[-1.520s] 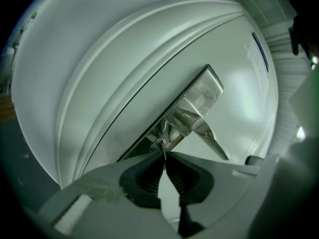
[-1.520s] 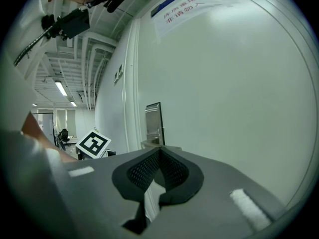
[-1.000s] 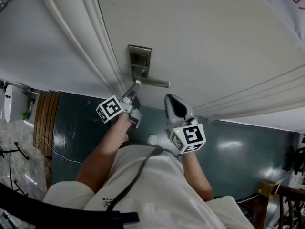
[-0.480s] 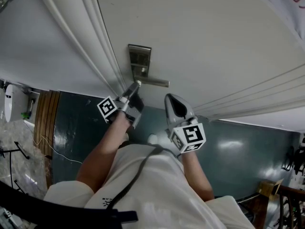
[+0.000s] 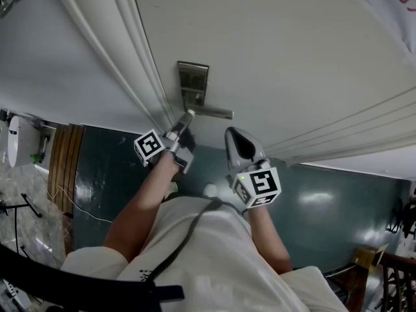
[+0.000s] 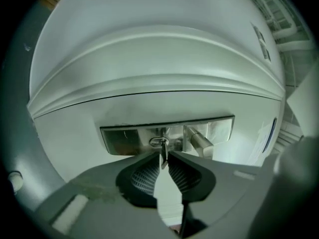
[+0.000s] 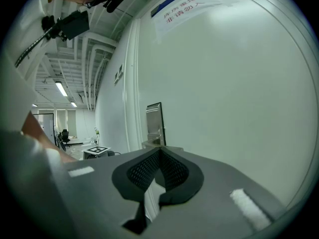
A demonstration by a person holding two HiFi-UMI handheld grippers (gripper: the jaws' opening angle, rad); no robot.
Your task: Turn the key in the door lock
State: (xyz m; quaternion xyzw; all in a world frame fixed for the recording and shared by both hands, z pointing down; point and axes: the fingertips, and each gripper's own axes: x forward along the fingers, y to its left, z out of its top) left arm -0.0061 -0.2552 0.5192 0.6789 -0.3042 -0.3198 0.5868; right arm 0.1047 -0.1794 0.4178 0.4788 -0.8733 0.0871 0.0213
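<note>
A steel lock plate [image 5: 193, 86] with a lever handle [image 5: 214, 112] is fixed to the white door [image 5: 292, 57]. In the left gripper view a key [image 6: 163, 156] sticks out of the keyhole [image 6: 159, 142], beside the handle [image 6: 202, 143]. My left gripper [image 6: 163, 159] points level at the lock with the key between its tips. Its jaws are opening, and a thin gap shows beside the key. In the head view the left gripper [image 5: 187, 117] reaches just under the plate. My right gripper [image 5: 235, 136] hangs to the right, off the door. Its jaws [image 7: 159, 150] are shut on nothing.
The door frame's white mouldings [image 5: 140, 64] run along the left of the lock. Below is a dark green floor [image 5: 325, 207]. A wooden piece [image 5: 62, 158] and a cable [image 5: 71, 203] lie at the left. A paper notice [image 7: 179, 6] hangs high on the door.
The left gripper's marker cube has rolled a little about its pointing line while staying at the lock. The right gripper has kept still.
</note>
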